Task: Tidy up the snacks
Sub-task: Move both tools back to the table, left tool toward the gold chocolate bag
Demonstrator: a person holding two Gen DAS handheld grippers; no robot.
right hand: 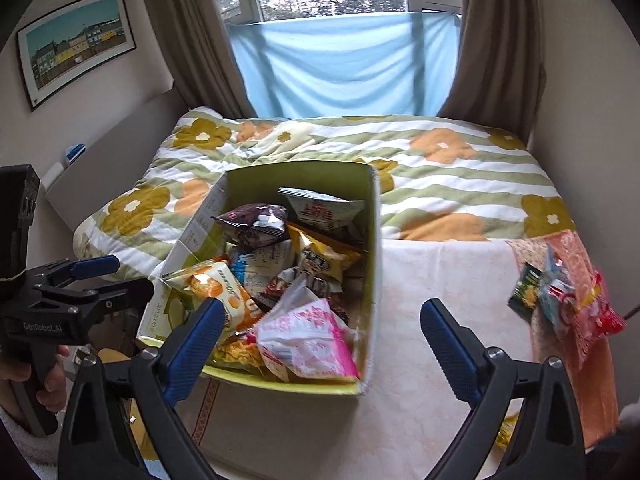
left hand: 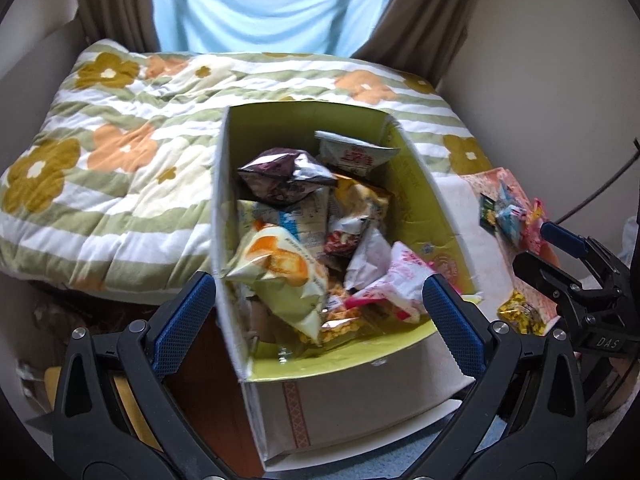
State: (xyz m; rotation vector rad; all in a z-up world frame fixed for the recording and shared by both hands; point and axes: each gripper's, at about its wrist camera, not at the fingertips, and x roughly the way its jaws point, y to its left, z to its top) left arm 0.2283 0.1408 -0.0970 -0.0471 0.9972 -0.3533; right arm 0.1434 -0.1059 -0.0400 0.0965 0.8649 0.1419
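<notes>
Snack packets filled an open cardboard box with a yellow-green lining [left hand: 424, 204], which sat on a pale patterned tabletop [right hand: 448, 320] against a bed covered by a striped quilt with orange and mustard flowers [left hand: 120, 128]. On top of the heap lay a pink-and-white crinkled bag [right hand: 308, 340], a cream bag printed with orange rounds [left hand: 280, 264], a dark purple foil bag [left hand: 284, 176] and a white sachet with red lettering [left hand: 352, 152]. Well apart from the box, a few more packets rested on an orange patterned cloth [right hand: 576, 248]: a dark green one [right hand: 526, 292], a light blue one [right hand: 554, 300] and a red-and-pink one [right hand: 596, 320].

Over the box, the left gripper [left hand: 320, 312] had its blue-padded fingers spread wide, with nothing between them. Nearer the bare tabletop, the right gripper [right hand: 322, 344] was likewise wide apart and empty. A hand [right hand: 44, 376] gripped the left tool's handle.
</notes>
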